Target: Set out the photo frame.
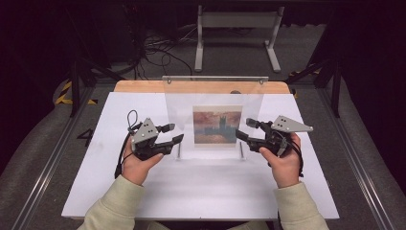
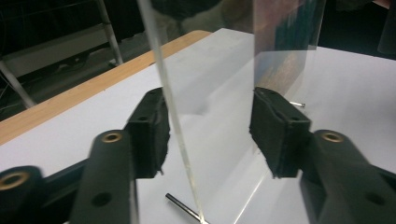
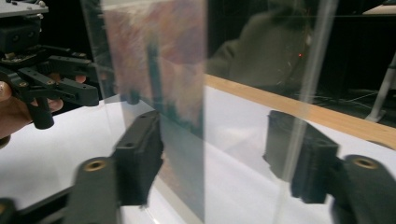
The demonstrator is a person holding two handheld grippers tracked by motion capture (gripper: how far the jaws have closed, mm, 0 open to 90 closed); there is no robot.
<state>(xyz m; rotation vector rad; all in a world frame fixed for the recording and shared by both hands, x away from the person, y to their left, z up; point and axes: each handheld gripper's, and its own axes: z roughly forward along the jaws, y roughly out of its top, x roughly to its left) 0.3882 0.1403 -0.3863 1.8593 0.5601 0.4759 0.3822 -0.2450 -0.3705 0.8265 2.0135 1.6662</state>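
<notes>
flanking upright clear acrylic frame (image 1: 213, 120) w/ picture, left gripper (image 1: 175, 132) & right gripper (image 1: 243, 128) both part-open, pads off it.

You've got a clear acrylic frame (image 1: 213, 115) standing upright mid-table on the white board, a reddish painting print (image 1: 217, 124) sandwiched in its centre, two metal pins (image 1: 179, 152) at its base, edges flanked left and right.

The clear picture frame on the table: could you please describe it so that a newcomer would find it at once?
On the white table, the clear picture frame stands upright at the middle, between the left gripper and the right gripper. It alone is see-through, with a reddish painting inside.
</notes>
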